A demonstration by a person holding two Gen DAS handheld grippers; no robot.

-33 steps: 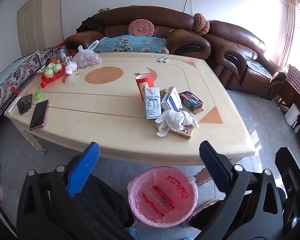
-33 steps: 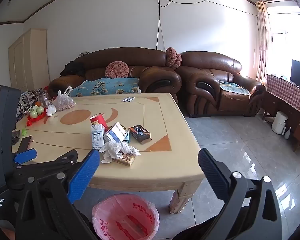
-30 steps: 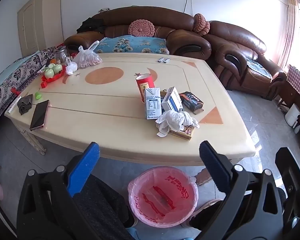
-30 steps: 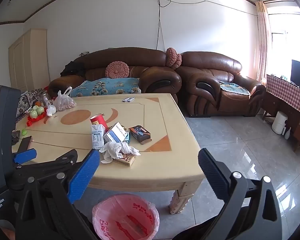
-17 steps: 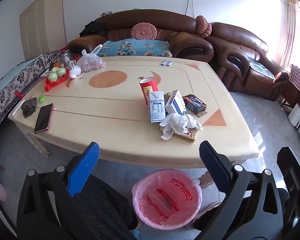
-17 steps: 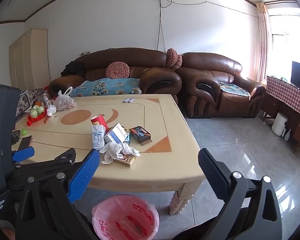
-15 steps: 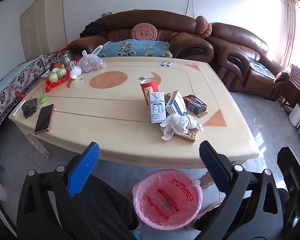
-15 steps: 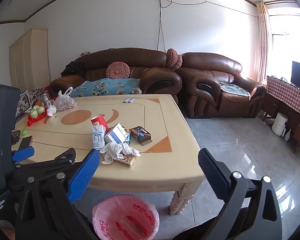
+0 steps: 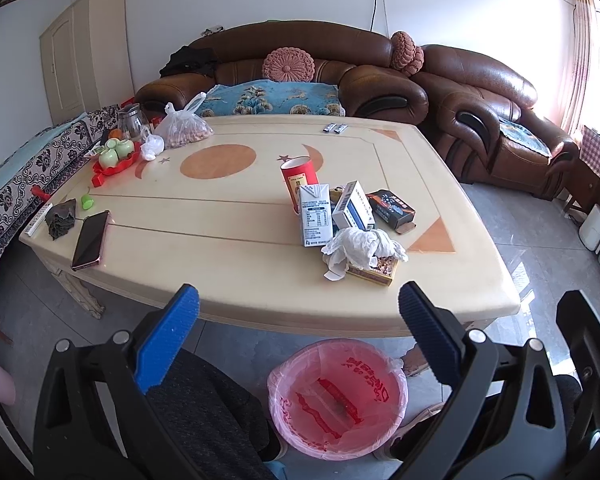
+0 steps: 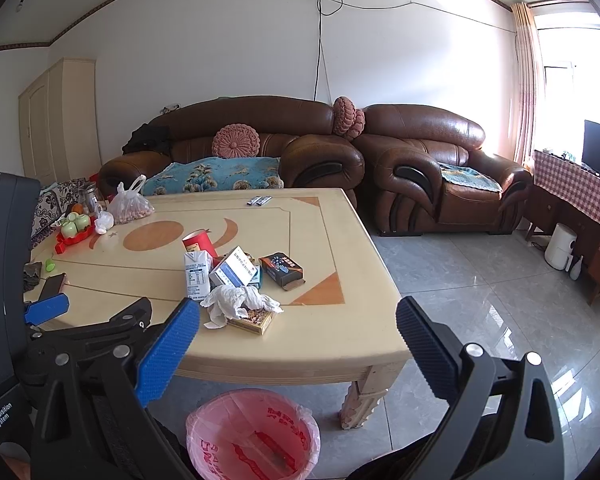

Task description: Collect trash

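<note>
The person holds both tools back from the near edge of the counter (image 9: 228,280), so the collecting looks to be at its very start, with nothing yet picked up. The left tongs (image 9: 298,308) stand wide and empty, and the right tongs (image 10: 298,320) likewise gape with nothing between their pads. The trash sits in a cluster toward the counter's right side: a crumpled tissue (image 9: 362,246) draped over a flat snack box (image 9: 376,272), with a milk carton (image 9: 315,220), a white and blue box (image 9: 354,206), a black box (image 9: 392,208) and a red cup (image 9: 299,176) just behind. The pink-lined bin (image 9: 336,396) waits on the floor below the near edge. The next move probably calls for reaching forward over the edge and closing lightly on the tissue, the nearest and softest piece.
</note>
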